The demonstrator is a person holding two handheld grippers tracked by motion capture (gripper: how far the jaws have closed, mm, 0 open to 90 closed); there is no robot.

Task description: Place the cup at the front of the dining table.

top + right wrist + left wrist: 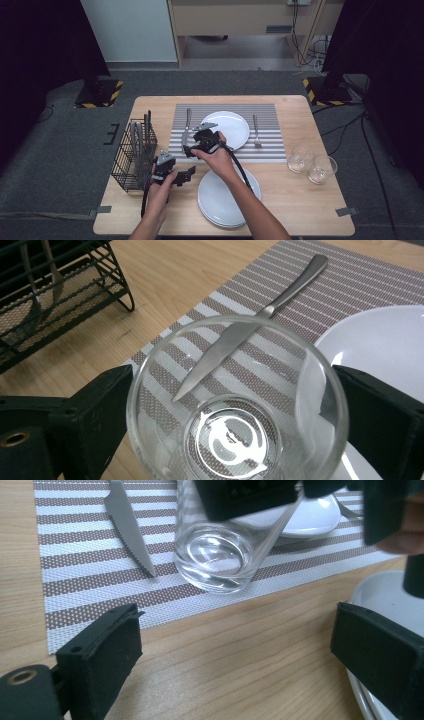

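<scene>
Clamped between the two black jaws at the bottom of the right gripper view, a clear drinking glass (237,405) stands upright and empty, its mouth open to the camera; the right gripper (235,410) is pinching it by the walls. In the left gripper view the same glass (220,555) sits at upper centre with its base on or just above the striped placemat (90,555), close to the mat's near edge; whether it touches I cannot tell. The left gripper (235,650) hangs spread over bare wood, holding nothing.

Risk, as I judge it: smooth glass in flat pads can slip or tilt if the squeeze eases before the base is fully down. The knife (250,330) lies just beyond the glass at centre frame, so a set-down that drifts forward could land the base on the blade and leave it rocking. The white plate (380,350) at right is also close; a sideways swing could knock its rim.

In the high view, the wire cutlery basket (134,155) at left holds a few upright utensils, too small to name. The plate on the mat (227,127) is bare, with a fork (256,131) beside it. A stack of plates (225,197) at lower centre carries nothing, and two more glasses (310,162) at right look empty.
</scene>
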